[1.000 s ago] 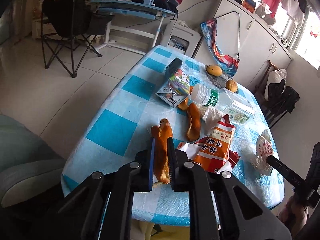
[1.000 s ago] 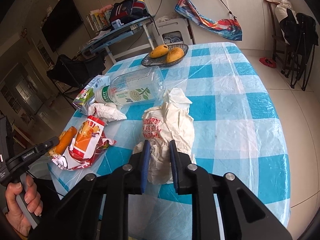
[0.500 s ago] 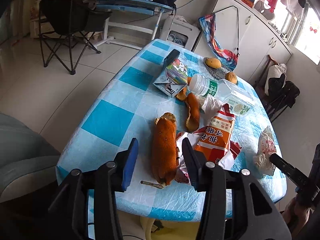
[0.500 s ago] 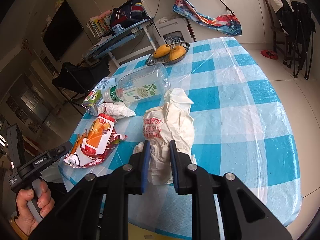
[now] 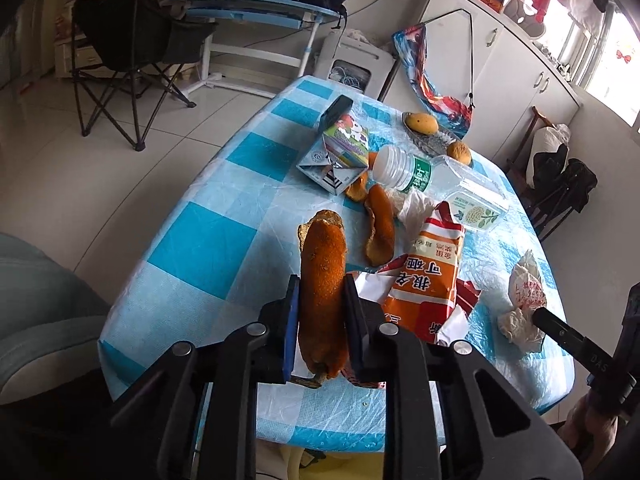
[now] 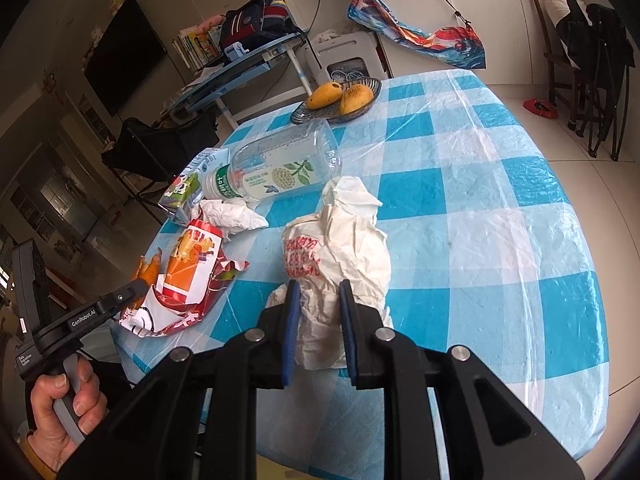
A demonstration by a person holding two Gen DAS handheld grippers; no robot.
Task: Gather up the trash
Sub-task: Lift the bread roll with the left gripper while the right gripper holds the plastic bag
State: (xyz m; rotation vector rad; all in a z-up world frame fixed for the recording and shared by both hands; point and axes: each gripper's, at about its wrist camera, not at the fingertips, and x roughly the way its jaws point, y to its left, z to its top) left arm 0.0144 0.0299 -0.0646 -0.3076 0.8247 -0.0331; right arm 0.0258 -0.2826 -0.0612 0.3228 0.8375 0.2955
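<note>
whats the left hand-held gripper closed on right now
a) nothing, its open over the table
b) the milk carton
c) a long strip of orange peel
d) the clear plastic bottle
c: in the left wrist view the left hand-held gripper has both blue pads pressed against the long orange peel, while the bottle and milk carton lie farther back on the table.

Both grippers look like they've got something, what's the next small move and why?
Probably lift both straight up. The left gripper is closed on the orange peel, the right gripper on the crumpled paper bag, and both pieces rest on the table.
</note>
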